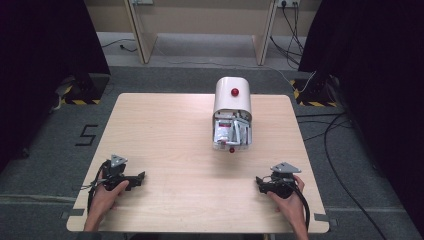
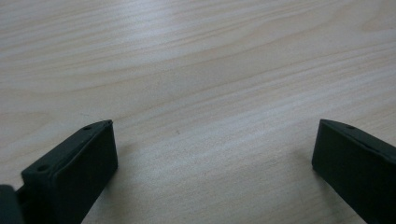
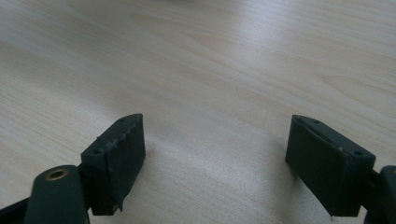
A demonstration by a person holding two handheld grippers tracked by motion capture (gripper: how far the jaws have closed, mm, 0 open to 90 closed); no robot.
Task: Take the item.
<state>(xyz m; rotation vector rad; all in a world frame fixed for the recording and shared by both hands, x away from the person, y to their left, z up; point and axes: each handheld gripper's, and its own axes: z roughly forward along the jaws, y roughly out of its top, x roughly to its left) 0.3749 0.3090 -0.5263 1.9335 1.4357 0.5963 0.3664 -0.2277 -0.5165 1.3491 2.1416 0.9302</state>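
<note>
While our left gripper (image 1: 141, 176) and right gripper (image 1: 258, 181) rest spread and empty near the table's (image 1: 165, 130) front edge, wide bare wood lies between them. The white bread box (image 1: 232, 114) stands past them, toward the far edge, its front open toward us.

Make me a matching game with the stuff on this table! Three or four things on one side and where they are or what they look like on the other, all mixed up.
Things:
1. left gripper
2. right gripper
3. white box
4. red knob

Places or looks:
A. on the rounded top of the box
B. near the table's far edge, front open with packets inside
C. at the near left, fingers wide apart
D. at the near right, fingers wide apart

Pairs: 1-C, 2-D, 3-B, 4-A
</note>
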